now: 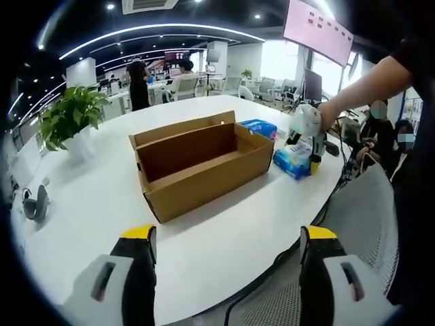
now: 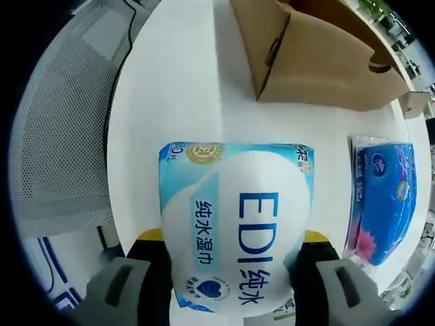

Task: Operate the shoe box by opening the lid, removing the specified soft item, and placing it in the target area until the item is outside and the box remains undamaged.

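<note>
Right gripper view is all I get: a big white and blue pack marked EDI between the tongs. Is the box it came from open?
Observer: Yes. In the left gripper view the cardboard box stands open on the white table, and what shows of its inside looks bare.
Operator: And where is my pack compared to that box?
Observer: The wipes pack sits on the table just off the box's end, with the right tongs on it.
Operator: What about the other tongs?
Observer: The left tongs are open and hold nothing, over the table's near edge.
Operator: Anything else on that table?
Observer: A potted plant stands beyond the box's other end.
</note>
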